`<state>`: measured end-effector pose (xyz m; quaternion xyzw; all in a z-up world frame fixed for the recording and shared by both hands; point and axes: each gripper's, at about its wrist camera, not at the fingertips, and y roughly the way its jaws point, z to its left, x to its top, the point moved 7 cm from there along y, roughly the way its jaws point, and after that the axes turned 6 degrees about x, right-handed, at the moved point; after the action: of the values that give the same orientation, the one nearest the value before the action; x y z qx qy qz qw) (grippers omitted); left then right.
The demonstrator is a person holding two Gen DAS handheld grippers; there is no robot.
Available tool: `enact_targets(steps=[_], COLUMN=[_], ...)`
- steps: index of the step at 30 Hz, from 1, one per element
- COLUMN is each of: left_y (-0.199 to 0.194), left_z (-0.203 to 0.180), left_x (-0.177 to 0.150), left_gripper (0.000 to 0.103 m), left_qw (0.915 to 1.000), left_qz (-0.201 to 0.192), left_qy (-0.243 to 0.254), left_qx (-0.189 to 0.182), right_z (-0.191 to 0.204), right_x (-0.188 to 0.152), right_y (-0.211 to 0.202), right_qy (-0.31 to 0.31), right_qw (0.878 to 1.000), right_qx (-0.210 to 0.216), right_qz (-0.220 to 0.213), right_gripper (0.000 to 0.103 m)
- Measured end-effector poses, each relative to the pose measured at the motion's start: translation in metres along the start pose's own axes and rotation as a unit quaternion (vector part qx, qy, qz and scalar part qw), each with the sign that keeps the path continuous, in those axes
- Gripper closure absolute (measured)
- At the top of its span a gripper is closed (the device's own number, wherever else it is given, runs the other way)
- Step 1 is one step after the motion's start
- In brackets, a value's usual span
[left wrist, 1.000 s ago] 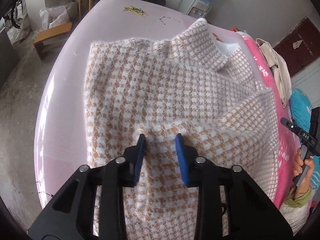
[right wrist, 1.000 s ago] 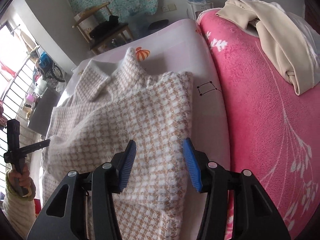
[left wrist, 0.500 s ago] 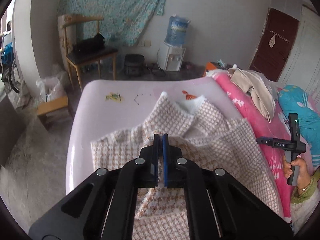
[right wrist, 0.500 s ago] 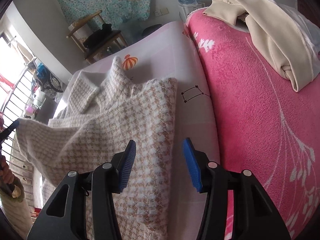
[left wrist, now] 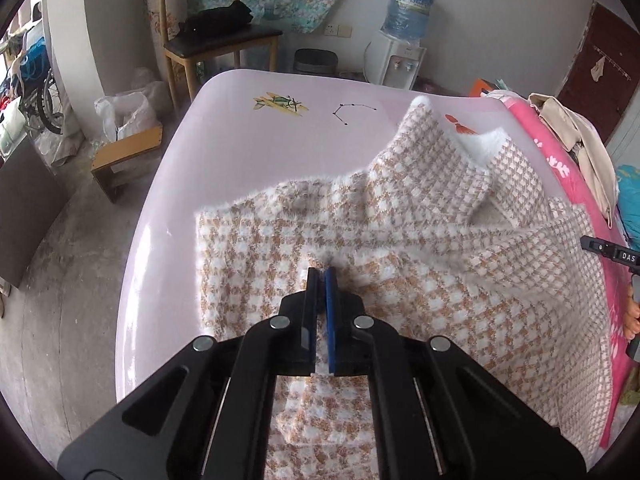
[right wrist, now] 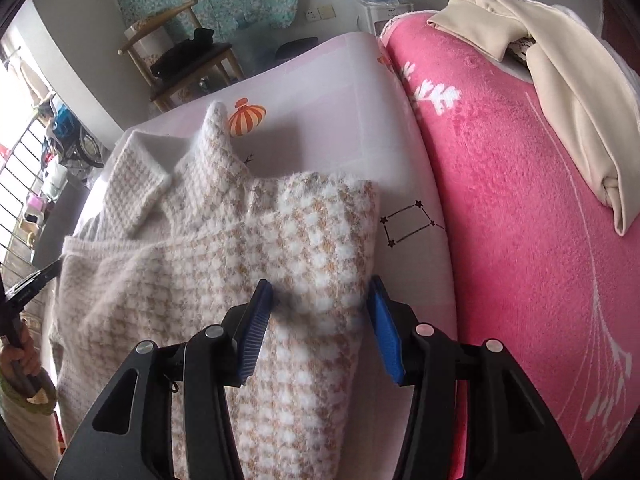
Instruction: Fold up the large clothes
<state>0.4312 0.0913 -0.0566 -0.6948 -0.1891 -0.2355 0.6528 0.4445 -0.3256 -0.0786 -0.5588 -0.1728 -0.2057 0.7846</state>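
Observation:
A fuzzy tan-and-white houndstooth coat [left wrist: 400, 240] lies on a pale pink sheet [left wrist: 256, 148], collar toward the far end. My left gripper [left wrist: 320, 276] is shut on a fold of the coat and lifts it into a ridge. The coat also shows in the right wrist view [right wrist: 256, 248], with its right side folded over. My right gripper [right wrist: 320, 300] is open and hovers over the coat's right edge, one finger on each side of it.
A pink blanket [right wrist: 520, 200] with a beige garment [right wrist: 560, 60] lies to the right. A wooden chair [left wrist: 216, 36], a water dispenser [left wrist: 400, 40] and a small wooden stool [left wrist: 128, 156] stand beyond the bed's far end.
My left gripper closed on the coat fabric and lifted it, then dropped lower again. My right gripper stayed open and moved slightly over the coat's right edge.

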Motion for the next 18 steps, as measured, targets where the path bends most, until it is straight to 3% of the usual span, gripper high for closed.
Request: enact_targets(steps=[1, 5, 7, 10, 12, 16, 17, 18], left_y=[-0.003, -0.025, -0.026, 0.005, 0.021, 0.017, 0.015, 0.010], left_z=[-0.002, -0.009, -0.012, -0.012, -0.007, -0.003, -0.002, 0.001], left_x=[0.000, 0.013, 0.016, 0.007, -0.003, -0.004, -0.003, -0.002], left_gripper=[0.100, 0.100, 0.100, 0.100, 0.100, 0.099, 0.097, 0.096], left_qw=[1.0000, 0.9981, 0.9980, 0.9999, 0.9996, 0.9992, 0.9991, 0.9991], left_qz=[-0.008, -0.046, -0.053, -0.004, 0.025, 0.023, 0.024, 0.020], left_qy=[0.002, -0.004, 0.003, 0.009, -0.009, -0.024, -0.026, -0.030], left_qx=[-0.005, -0.041, -0.036, -0.010, -0.012, -0.021, -0.023, -0.022], right_z=[0.002, -0.011, -0.024, -0.040, -0.041, -0.033, -0.032, -0.032], right_x=[0.001, 0.000, -0.005, -0.009, -0.009, -0.005, -0.004, -0.003], right_y=[-0.004, -0.023, -0.020, -0.006, -0.003, -0.007, -0.009, -0.016], right_qy=[0.000, 0.039, 0.061, 0.100, 0.102, 0.068, 0.059, 0.050], right_qw=[1.000, 0.997, 0.996, 0.993, 0.993, 0.997, 0.998, 0.998], right_qx=[0.008, 0.029, 0.034, 0.046, 0.046, 0.020, 0.009, -0.018], right_qz=[-0.010, -0.057, -0.057, -0.049, -0.047, -0.031, -0.028, -0.030], right_gripper=[0.091, 0.093, 0.093, 0.093, 0.093, 0.089, 0.086, 0.074])
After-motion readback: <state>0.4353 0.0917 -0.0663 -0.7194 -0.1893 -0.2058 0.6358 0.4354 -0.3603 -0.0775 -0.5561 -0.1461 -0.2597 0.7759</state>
